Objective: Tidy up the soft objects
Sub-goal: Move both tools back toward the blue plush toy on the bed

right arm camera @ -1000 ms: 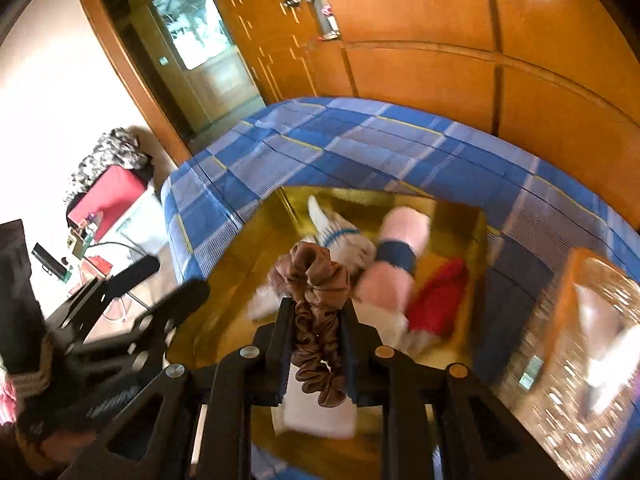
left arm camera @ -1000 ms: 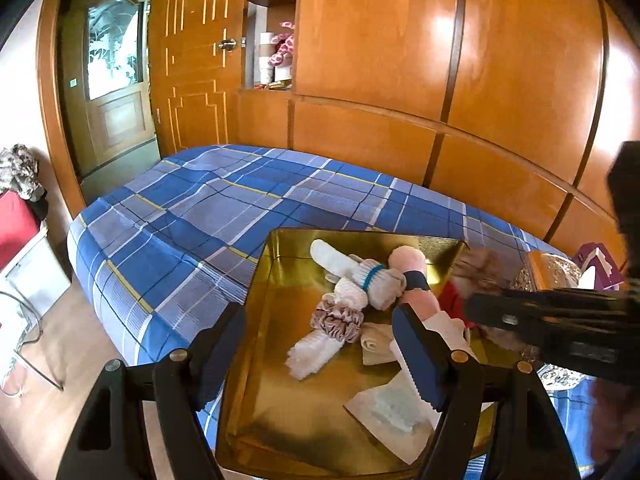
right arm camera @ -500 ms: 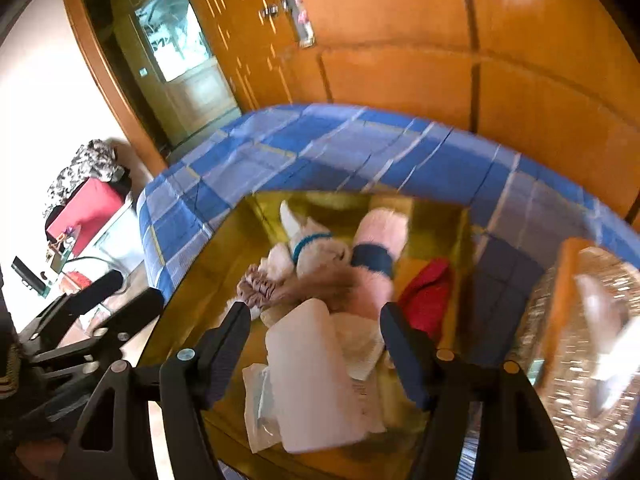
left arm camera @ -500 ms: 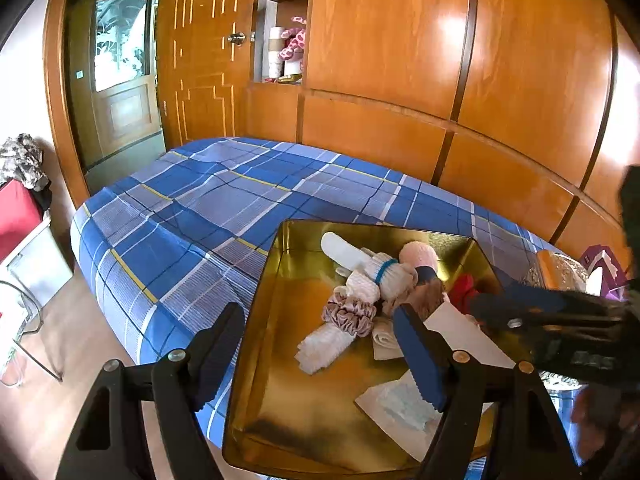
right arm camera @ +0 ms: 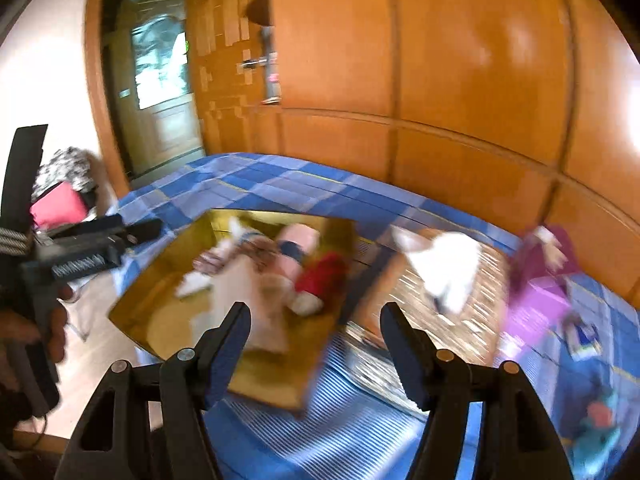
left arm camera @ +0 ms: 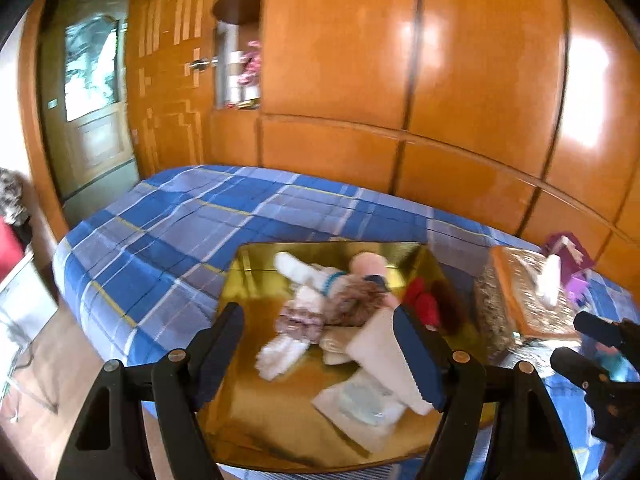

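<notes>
A gold tray (left arm camera: 260, 412) lies on the blue plaid bed (left arm camera: 180, 232). In it is a heap of soft things: white socks (left arm camera: 304, 272), a pink sock (left arm camera: 372, 264), a brown scrunchie (left arm camera: 356, 300), a pale pink scrunchie (left arm camera: 300, 320), a red piece (left arm camera: 420, 300) and folded cloths. My left gripper (left arm camera: 316, 328) hovers open over the tray's near half with nothing between its fingers. My right gripper (right arm camera: 316, 320) is open and empty, over the tray's (right arm camera: 256, 380) right edge. The right wrist view is blurred.
A glittery tissue box (right arm camera: 452, 320) with a white tissue (right arm camera: 444, 268) stands right of the tray. Beyond it sits a purple box (right arm camera: 536, 304), and a teal item (right arm camera: 600, 420) lies at the near right. Wooden wardrobe panels (left arm camera: 440, 80) back the bed. The floor drops off on the left.
My right gripper opened and let the brown scrunchie fall into the tray, then swung right toward the tissue box. My left gripper drew back a little from the tray.
</notes>
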